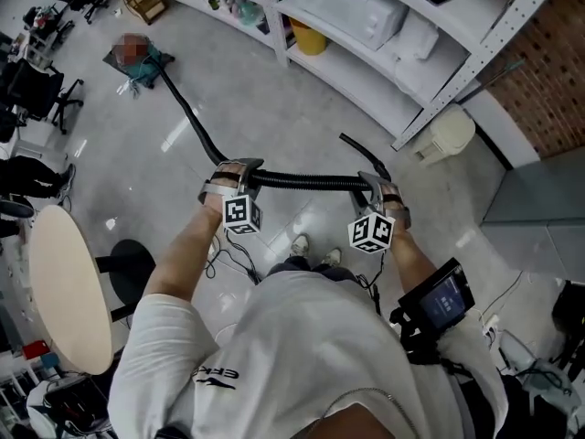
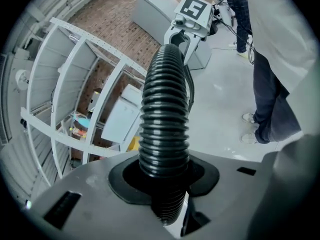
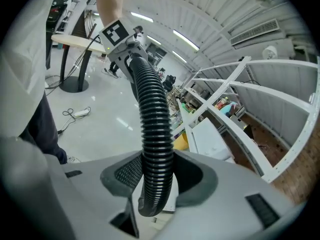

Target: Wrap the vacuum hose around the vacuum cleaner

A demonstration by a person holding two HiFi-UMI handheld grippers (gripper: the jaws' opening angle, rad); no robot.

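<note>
A black ribbed vacuum hose (image 1: 306, 182) hangs stretched level between my two grippers above the grey floor. My left gripper (image 1: 233, 179) is shut on the vacuum hose (image 2: 165, 129), which fills the gap between its pads. From there the hose runs away across the floor to a dark, teal thing (image 1: 146, 62), partly under a blurred patch. My right gripper (image 1: 379, 188) is shut on the vacuum hose (image 3: 154, 129) near its free end (image 1: 358, 144), which curls off behind it. Each gripper view shows the other gripper: the right gripper (image 2: 192, 11) and the left gripper (image 3: 121, 36).
White metal shelving (image 1: 366, 26) with boxes runs along the far side, and a white bin (image 1: 448, 135) stands by a brick wall. A round beige table (image 1: 64, 291) is at my left, with office chairs (image 1: 37, 90) beyond. Cables lie on the floor by my feet (image 1: 311, 250).
</note>
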